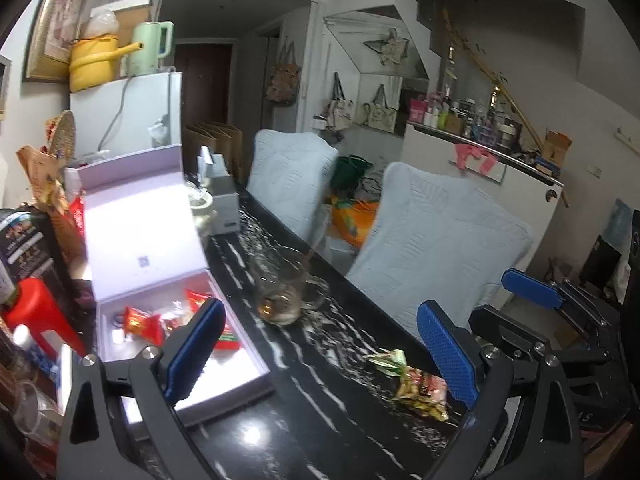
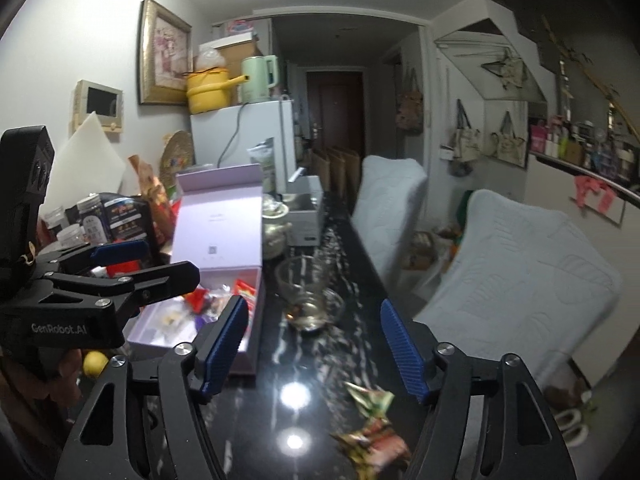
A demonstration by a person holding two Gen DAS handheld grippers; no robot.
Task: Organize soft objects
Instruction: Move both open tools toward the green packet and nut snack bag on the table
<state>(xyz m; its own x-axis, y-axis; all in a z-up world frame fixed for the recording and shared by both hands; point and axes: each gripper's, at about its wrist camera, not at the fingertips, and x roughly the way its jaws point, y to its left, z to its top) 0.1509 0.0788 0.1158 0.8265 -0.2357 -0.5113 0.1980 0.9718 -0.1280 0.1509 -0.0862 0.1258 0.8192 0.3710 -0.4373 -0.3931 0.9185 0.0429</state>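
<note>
On black table point(image 1: 320, 432): candy packets point(image 1: 420, 390), open box point(image 1: 152, 240).

The table point(image 1: 320, 420) is glossy black veined stone; the mug point(image 1: 280, 292) clear glass; the chair covers point(image 1: 432, 236) matt quilted cloth.

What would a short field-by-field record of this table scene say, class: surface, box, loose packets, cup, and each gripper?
surface: black marbled table
box: lilac box, lid up, red snack packets inside
loose packets: two crumpled wrappers on the table, outside the box
cup: glass cup, upright, between the box and the wrappers
left gripper: open, holding nothing
right gripper: open, holding nothing, wrappers ahead of it
</note>
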